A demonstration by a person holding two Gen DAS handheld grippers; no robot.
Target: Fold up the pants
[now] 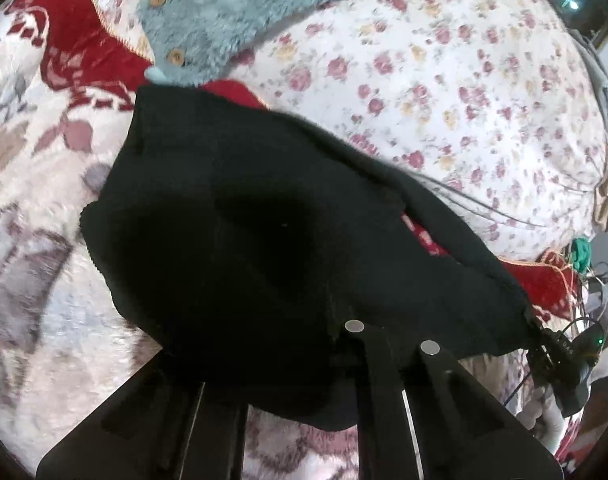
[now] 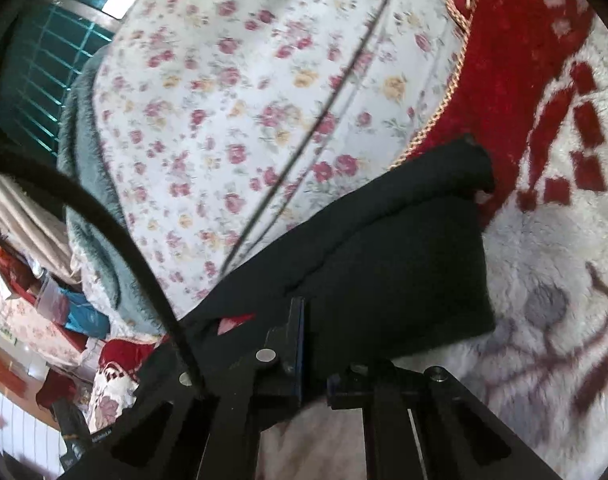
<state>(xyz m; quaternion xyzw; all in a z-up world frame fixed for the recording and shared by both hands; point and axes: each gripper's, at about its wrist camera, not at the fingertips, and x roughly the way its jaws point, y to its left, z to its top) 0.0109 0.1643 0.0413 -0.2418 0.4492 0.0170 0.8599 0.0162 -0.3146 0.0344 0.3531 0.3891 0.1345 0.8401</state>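
Note:
The black pants (image 1: 240,216) hang lifted over a bed, stretched between the two grippers. My left gripper (image 1: 343,344) is shut on their near edge; its fingertips are buried in the dark cloth. The right gripper shows at the far right of the left wrist view (image 1: 559,360), gripping the other end. In the right wrist view the pants (image 2: 383,256) lie doubled in layers ahead of my right gripper (image 2: 315,364), which is shut on their edge.
A white, grey and red plush blanket (image 1: 40,208) covers the bed. A floral quilt (image 1: 443,80) lies beyond. A fluffy blue-grey garment with wooden buttons (image 1: 224,12) lies at the far side. Black cables (image 2: 116,224) cross the right wrist view. Clutter lies off the bed's edge (image 2: 44,320).

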